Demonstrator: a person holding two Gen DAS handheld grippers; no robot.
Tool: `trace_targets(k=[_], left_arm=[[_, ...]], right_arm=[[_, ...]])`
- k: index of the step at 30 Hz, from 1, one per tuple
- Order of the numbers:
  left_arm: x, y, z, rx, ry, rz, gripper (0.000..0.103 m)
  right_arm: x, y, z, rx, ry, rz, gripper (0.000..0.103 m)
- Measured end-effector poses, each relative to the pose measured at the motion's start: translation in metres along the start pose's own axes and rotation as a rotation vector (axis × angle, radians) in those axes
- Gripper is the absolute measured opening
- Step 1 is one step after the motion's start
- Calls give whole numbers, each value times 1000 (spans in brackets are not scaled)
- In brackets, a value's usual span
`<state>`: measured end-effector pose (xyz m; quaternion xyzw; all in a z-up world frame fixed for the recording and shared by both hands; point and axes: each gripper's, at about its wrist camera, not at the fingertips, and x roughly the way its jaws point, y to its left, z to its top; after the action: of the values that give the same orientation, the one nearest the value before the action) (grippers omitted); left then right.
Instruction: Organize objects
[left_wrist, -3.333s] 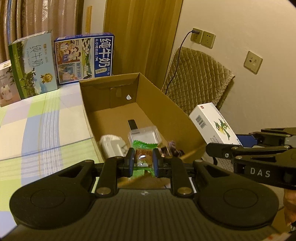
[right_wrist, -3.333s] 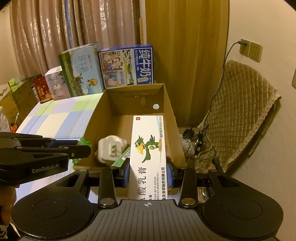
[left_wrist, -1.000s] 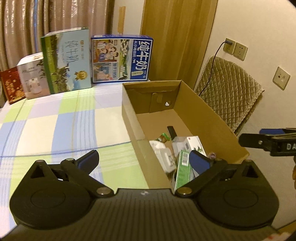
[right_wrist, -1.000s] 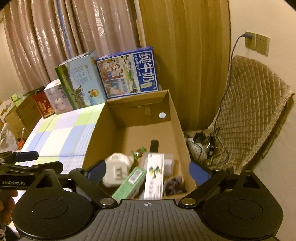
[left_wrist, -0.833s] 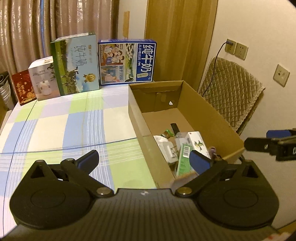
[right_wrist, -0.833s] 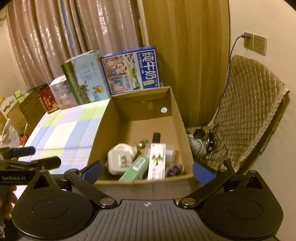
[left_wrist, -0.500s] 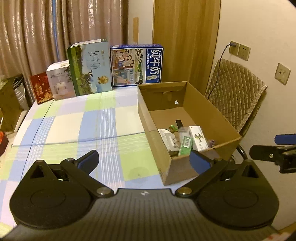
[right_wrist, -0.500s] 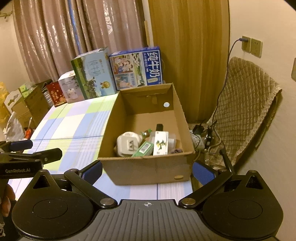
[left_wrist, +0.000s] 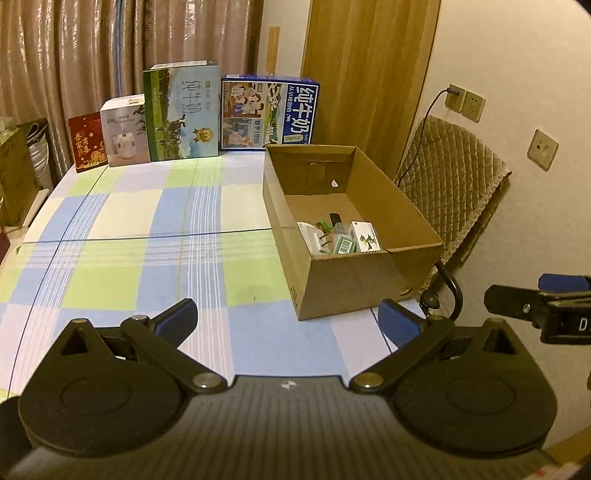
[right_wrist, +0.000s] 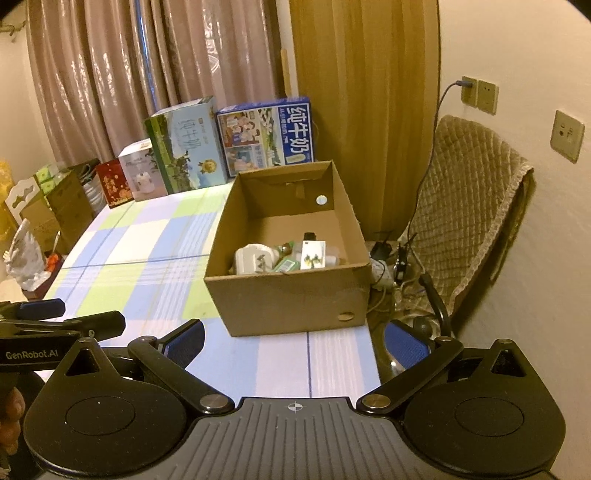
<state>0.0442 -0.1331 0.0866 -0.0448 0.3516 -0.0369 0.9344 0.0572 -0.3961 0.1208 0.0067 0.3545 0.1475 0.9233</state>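
The cardboard box (right_wrist: 291, 295) sits on the checked tablecloth (left_wrist: 147, 221), at one o'clock from the left gripper (left_wrist: 288, 321). Inside it lie a white plug adapter (right_wrist: 255, 260), a green carton (right_wrist: 286, 265) and a white medicine box (right_wrist: 313, 254). The left gripper and the right gripper (right_wrist: 295, 341) are both spread wide, holding nothing.

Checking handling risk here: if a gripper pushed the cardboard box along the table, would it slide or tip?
The cardboard box would probably slide: it sits low and wide on the flat tablecloth. It likely feels light, holding only a few small packages. Its open-topped walls may flex under a push.
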Motion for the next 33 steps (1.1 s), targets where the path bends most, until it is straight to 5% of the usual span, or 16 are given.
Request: trace_targets(k=[33], left_arm=[[-17, 5, -11, -8, -7, -1, 102]], right_arm=[[-3, 8, -15, -7, -2, -30, 101]])
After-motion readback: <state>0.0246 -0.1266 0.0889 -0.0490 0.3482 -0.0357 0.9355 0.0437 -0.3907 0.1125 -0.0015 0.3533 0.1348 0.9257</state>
